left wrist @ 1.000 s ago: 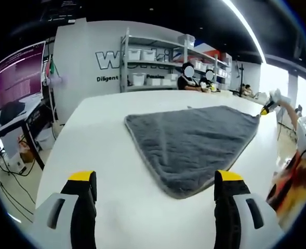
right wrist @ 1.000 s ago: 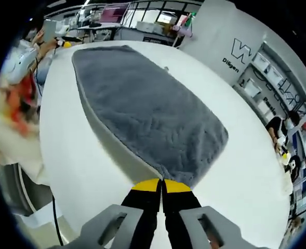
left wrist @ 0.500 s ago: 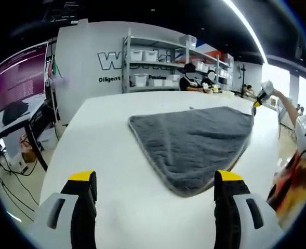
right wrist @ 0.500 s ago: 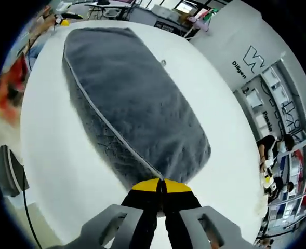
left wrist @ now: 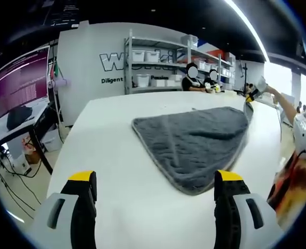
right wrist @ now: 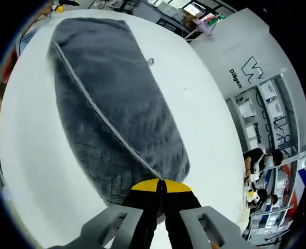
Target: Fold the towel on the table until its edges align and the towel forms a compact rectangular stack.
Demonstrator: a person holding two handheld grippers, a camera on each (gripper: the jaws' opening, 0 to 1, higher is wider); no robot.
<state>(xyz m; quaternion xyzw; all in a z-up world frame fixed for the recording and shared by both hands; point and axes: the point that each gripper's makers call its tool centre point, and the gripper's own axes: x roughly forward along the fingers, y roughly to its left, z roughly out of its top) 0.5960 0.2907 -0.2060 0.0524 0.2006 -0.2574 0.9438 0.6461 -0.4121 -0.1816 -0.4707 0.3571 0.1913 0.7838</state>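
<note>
Pinching the soft, limp towel [right wrist: 116,109] corner, my right gripper [right wrist: 161,182] lifts it; left gripper [left wrist: 155,179] jaws spread above worktop [left wrist: 116,171].

So over the last second we've lifted the towel [right wrist: 116,114] corner pinched in our right gripper [right wrist: 161,185] up off the table [right wrist: 33,155] and started carrying it over the rest of the cloth. A second ago it lay flat; now that end curls up and we can see its underside hanging below the pale hem.
</note>
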